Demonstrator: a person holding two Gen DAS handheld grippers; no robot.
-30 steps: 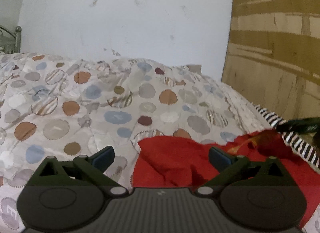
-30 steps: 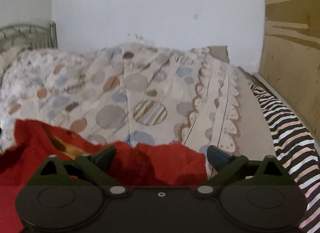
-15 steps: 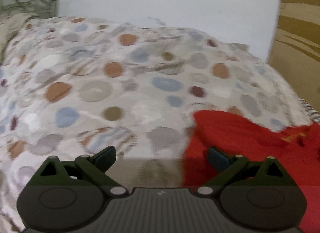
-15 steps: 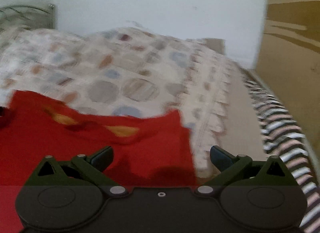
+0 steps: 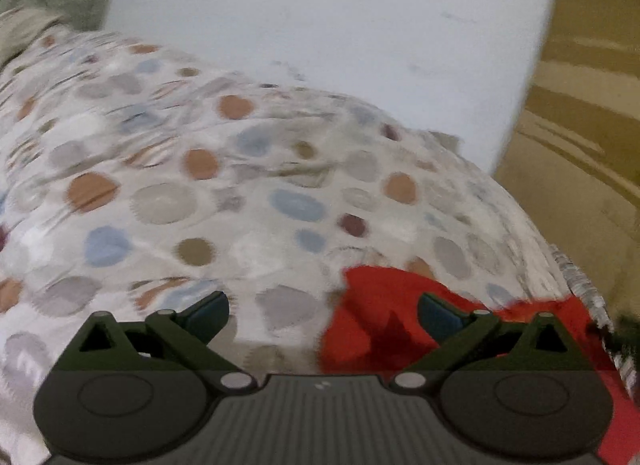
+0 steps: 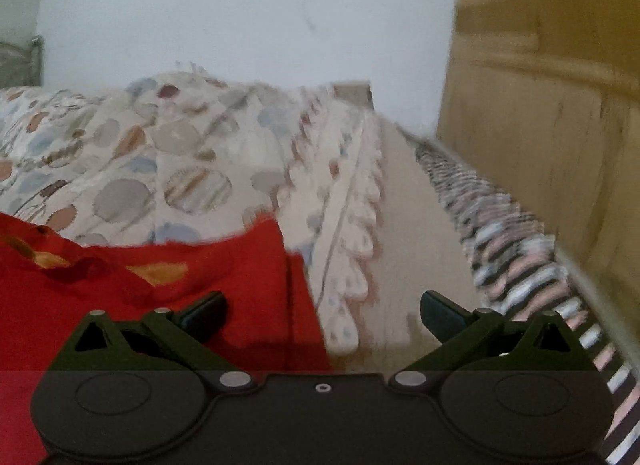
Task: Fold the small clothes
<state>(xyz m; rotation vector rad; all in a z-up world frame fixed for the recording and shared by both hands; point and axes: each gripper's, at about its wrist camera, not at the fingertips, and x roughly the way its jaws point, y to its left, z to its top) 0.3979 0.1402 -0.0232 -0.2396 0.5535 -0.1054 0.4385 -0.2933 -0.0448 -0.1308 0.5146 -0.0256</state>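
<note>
The left gripper (image 5: 323, 315) and the right gripper (image 6: 324, 311) hung with jaws wide apart and empty above a bed, each straddling an edge of the small red cloth garment with orange markings (image 6: 168, 289). The garment lay spread on a cream quilt dotted with blue, brown and grey circles (image 5: 208, 193). Beyond stood a black-and-white striped sheet (image 6: 504, 233), a white wall (image 5: 340, 25) and brown wooden panelling (image 6: 552, 85).

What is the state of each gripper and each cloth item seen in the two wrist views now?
left gripper: open, holding nothing.
right gripper: open, holding nothing.
red garment: lying rumpled on the bed, not gripped, edges at both grippers.
dotted bedcover: spread, wrinkled.
striped cloth: lying along the bed's right edge, blurred.
</note>
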